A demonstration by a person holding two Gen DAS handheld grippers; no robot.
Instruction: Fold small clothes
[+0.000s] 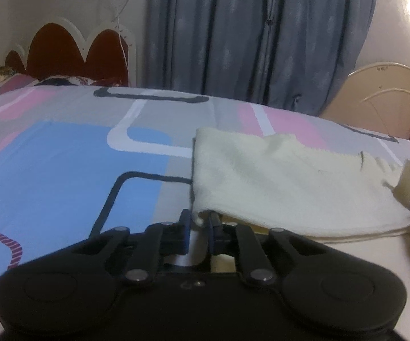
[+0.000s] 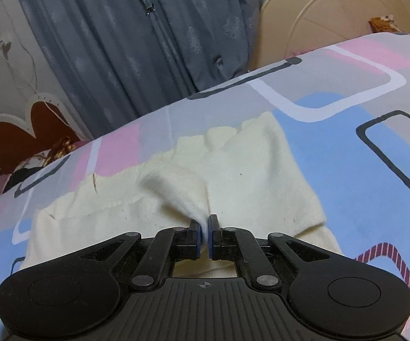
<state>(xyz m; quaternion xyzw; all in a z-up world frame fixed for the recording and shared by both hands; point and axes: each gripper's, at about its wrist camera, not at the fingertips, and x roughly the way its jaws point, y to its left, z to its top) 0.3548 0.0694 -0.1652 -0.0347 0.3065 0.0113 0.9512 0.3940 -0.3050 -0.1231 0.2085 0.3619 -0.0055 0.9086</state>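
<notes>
Cream fleece garment (image 2: 250, 170), small and soft, lies spread on the bed's pastel bedsheet (image 1: 62, 156) patterned with pink, blue and grey rounded rectangles. Both tools have hold of it. The left hand-held gripper (image 1: 198, 227) is clenched on the garment's near left corner, a lip of cloth showing between its blue pads. The right hand-held gripper (image 2: 204, 231) pinches a ridge of fabric along the near edge, the cloth drawn up into a small peak between its nearly closed jaws. In the left view, part of the cloth on the right side is lifted off the sheet and already doubled over.

Judging by this, a fold is in progress: the near edge is gathered and ready to be carried over. The next move seems to call for lifting both grips together, level, and laying the near edge onto the far edge near the grey-blue curtain (image 2: 136, 42) side, keeping the cloth taut so it does not bunch.
</notes>
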